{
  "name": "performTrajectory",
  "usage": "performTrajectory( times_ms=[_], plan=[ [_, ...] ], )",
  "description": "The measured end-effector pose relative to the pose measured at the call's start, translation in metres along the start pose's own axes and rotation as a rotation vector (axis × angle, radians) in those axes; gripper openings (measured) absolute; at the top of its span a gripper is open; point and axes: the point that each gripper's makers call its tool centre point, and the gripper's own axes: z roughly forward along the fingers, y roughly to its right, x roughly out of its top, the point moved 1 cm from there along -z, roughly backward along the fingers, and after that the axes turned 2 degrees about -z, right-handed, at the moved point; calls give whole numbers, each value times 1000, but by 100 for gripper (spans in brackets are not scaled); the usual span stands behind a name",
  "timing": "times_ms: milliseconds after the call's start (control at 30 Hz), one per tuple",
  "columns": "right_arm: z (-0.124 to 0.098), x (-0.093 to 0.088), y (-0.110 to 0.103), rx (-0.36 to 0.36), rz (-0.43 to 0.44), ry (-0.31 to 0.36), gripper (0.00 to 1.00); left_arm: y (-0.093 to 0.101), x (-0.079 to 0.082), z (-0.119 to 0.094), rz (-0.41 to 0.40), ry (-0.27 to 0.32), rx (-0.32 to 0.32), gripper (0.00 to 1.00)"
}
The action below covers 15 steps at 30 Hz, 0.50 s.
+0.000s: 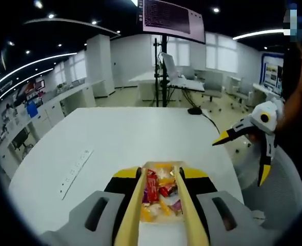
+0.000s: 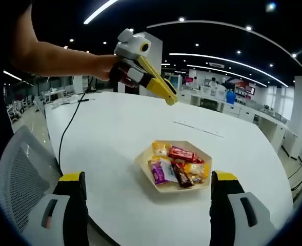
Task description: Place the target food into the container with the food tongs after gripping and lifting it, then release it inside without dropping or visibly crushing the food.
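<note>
Wrapped snacks [image 2: 176,166] sit piled in a shallow tray [image 2: 146,169] on white worktop [image 2: 115,133]. Light, crinkly, slippery wrappers, soft inside — pinch red bar [image 2: 181,154] mid-length, gently. Left tongs [image 1: 162,202] hold wooden food tongs [image 1: 135,205], tips nr snacks. Right tongs [image 2: 145,192] spread wide, empty.

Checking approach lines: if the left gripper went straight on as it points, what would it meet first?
Probably the snacks in the tray: the tongs held by the left gripper point right into it, though depth is unclear.
</note>
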Motion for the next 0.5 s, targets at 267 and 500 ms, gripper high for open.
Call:
performTrajectory(
  times_ms=[267,500],
  plan=[
    [1,-1,-2,7,-1,-4,100,-4,-8,-35,-29,46,64,26],
    [2,-2,-3,17,3,-11,100,3,-8,-45,-28,74,76,26]
  ],
)
